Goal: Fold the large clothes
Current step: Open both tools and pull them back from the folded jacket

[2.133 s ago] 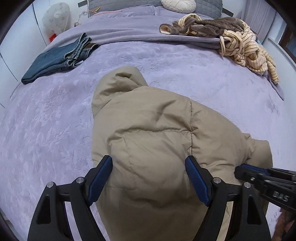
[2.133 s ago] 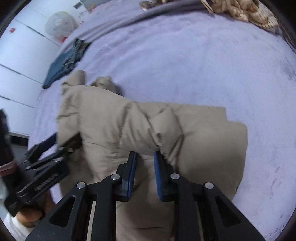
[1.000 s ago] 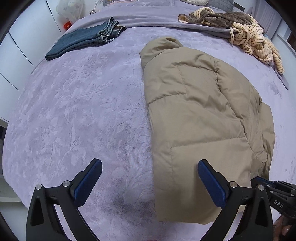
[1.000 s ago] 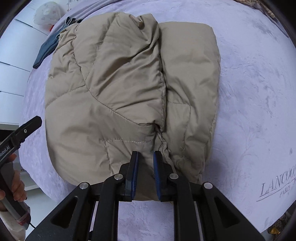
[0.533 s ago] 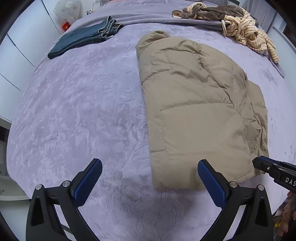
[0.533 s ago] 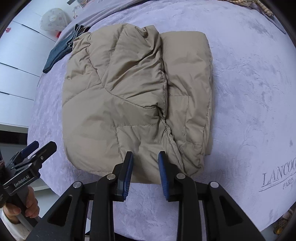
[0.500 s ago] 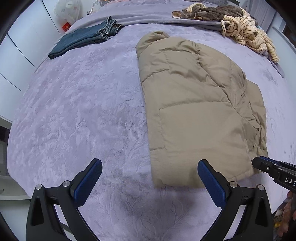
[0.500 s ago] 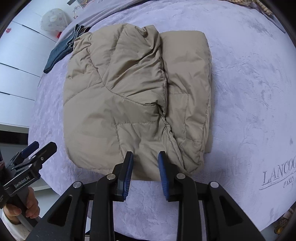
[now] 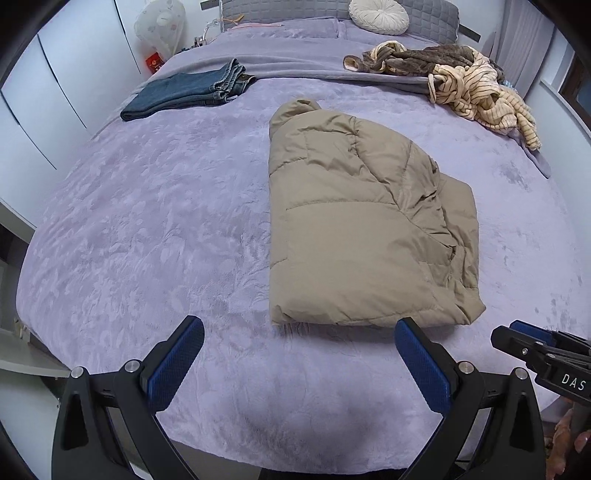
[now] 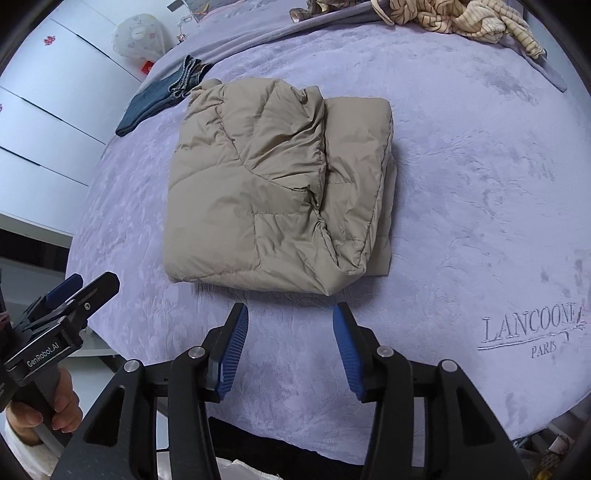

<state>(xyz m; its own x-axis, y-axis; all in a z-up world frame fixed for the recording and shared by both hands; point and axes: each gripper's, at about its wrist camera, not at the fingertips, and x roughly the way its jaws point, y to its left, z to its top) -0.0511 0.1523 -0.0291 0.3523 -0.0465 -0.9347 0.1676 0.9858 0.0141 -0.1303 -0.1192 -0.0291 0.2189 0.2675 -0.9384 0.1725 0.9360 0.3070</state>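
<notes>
One tan puffer jacket lies folded into a thick rectangular bundle on the bed, near its foot edge and toward the middle of the lavender plush cover. Its quilted panels face up, one layer lapped over another along the right side, and the hood end points toward the headboard. From the right wrist view the jacket shows a puffed fold at its near right corner.

Neither tool touches it. The left hand-held gripper hovers just short of the jacket's near edge, its blue-padded jaws spread wide and empty. The right hand-held gripper sits just before the near right corner, jaws parted moderately, also holding nothing.

Farther up the bed, folded blue jeans rest on the left side, and a heap of striped and brown clothes lies on the right. A round cream cushion leans at the grey headboard. Embroidered lettering marks the cover near the right-hand corner.
</notes>
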